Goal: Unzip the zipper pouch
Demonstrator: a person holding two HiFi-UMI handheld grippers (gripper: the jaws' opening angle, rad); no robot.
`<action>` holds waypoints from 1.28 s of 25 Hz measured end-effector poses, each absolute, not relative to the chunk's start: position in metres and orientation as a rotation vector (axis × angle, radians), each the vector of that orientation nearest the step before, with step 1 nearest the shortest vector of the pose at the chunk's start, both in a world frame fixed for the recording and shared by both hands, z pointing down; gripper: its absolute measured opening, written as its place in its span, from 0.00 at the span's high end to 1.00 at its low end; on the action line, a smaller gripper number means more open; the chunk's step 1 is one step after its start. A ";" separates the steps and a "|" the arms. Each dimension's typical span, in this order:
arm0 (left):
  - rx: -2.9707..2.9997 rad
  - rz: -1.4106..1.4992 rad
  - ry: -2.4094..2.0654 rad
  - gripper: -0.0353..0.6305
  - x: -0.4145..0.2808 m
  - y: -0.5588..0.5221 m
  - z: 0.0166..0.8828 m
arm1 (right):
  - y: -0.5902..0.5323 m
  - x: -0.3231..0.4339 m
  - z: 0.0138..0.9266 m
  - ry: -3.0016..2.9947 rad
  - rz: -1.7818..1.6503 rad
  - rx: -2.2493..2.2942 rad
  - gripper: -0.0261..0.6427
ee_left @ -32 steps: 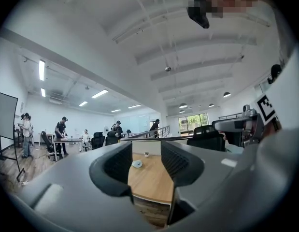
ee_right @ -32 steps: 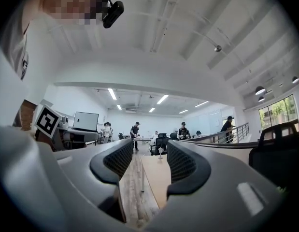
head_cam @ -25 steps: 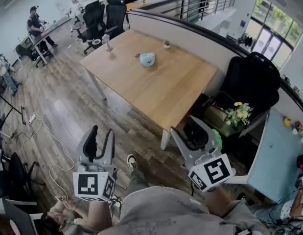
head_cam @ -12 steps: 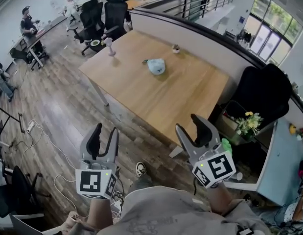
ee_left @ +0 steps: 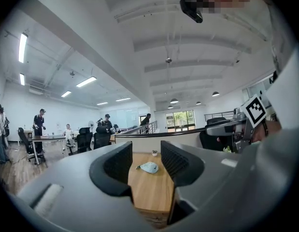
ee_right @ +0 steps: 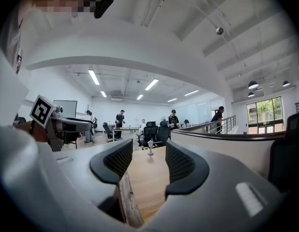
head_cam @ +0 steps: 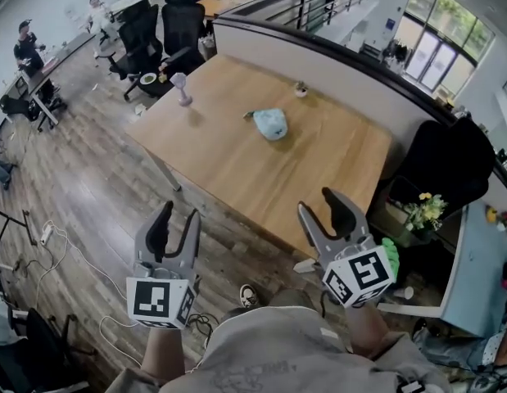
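A small light-blue zipper pouch lies on the wooden table, toward its far side. In the left gripper view the pouch shows between the jaws, far off. My left gripper hangs open over the floor, short of the table's near edge. My right gripper is open too, held at the table's near right corner. Neither holds anything. The right gripper view looks along the table and does not show the pouch.
A small pink stand sits at the table's left end and a tiny potted plant at its far edge. Black office chairs stand beyond, another chair at right. A low partition wall runs behind. People stand far left.
The view has shifted closer to the table; pouch and table sit lower and nearer in frame. Both grippers stay open, raised slightly toward the table's near edge.
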State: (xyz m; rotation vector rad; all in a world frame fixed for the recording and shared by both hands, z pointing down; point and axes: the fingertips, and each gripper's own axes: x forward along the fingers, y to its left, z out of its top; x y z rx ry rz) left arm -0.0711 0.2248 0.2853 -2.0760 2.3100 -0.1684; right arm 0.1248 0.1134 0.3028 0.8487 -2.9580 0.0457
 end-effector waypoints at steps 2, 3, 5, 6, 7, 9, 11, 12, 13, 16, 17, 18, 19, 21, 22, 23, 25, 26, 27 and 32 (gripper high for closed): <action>-2.098 -0.170 2.300 0.67 -0.083 0.216 0.288 | 0.108 0.114 0.308 -2.940 0.058 0.858 0.65; -2.110 -0.171 2.295 0.67 -0.087 0.211 0.289 | 0.105 0.110 0.311 -2.929 0.062 0.862 0.65; -2.131 -0.180 2.277 0.67 -0.095 0.201 0.291 | 0.099 0.102 0.318 -2.910 0.073 0.873 0.65; -2.140 -0.185 2.267 0.67 -0.099 0.195 0.293 | 0.096 0.099 0.321 -2.902 0.082 0.882 0.65; -2.149 -0.189 2.259 0.67 -0.102 0.190 0.295 | 0.092 0.098 0.325 -2.895 0.092 0.892 0.65; -2.166 -0.185 2.250 0.67 -0.107 0.179 0.299 | 0.082 0.096 0.332 -2.880 0.102 0.913 0.65; -2.182 -0.181 2.244 0.67 -0.111 0.168 0.301 | 0.070 0.093 0.336 -2.867 0.104 0.933 0.65; -2.190 -0.182 2.239 0.67 -0.114 0.161 0.302 | 0.064 0.091 0.337 -2.863 0.110 0.942 0.65; -2.198 -0.185 2.232 0.67 -0.117 0.154 0.303 | 0.057 0.088 0.338 -2.860 0.118 0.950 0.65; -2.228 -0.198 2.212 0.67 -0.128 0.128 0.307 | 0.035 0.077 0.341 -2.849 0.138 0.972 0.65; -2.237 -0.206 2.205 0.67 -0.132 0.118 0.308 | 0.027 0.073 0.343 -2.844 0.145 0.980 0.65; -2.243 -0.214 2.199 0.67 -0.136 0.108 0.310 | 0.018 0.070 0.346 -2.839 0.152 0.989 0.65; -2.247 -0.221 2.194 0.67 -0.141 0.098 0.312 | 0.008 0.066 0.349 -2.835 0.159 0.996 0.65; -2.254 -0.229 2.189 0.67 -0.151 0.075 0.317 | -0.013 0.056 0.355 -2.826 0.172 1.005 0.65; -2.263 -0.233 2.185 0.67 -0.156 0.063 0.319 | -0.023 0.052 0.357 -2.821 0.177 1.010 0.65; -2.276 -0.240 2.175 0.67 -0.159 0.049 0.320 | -0.034 0.048 0.358 -2.813 0.181 1.015 0.65; -2.307 -0.263 2.144 0.67 -0.163 0.020 0.322 | -0.056 0.041 0.359 -2.792 0.197 1.025 0.65; -2.320 -0.275 2.126 0.67 -0.164 0.006 0.322 | -0.067 0.039 0.360 -2.785 0.211 1.028 0.65; -2.329 -0.284 2.110 0.67 -0.164 -0.009 0.322 | -0.079 0.037 0.360 -2.780 0.223 1.034 0.65; -2.367 -0.317 2.037 0.67 -0.164 -0.072 0.319 | -0.136 0.034 0.356 -2.771 0.225 1.076 0.65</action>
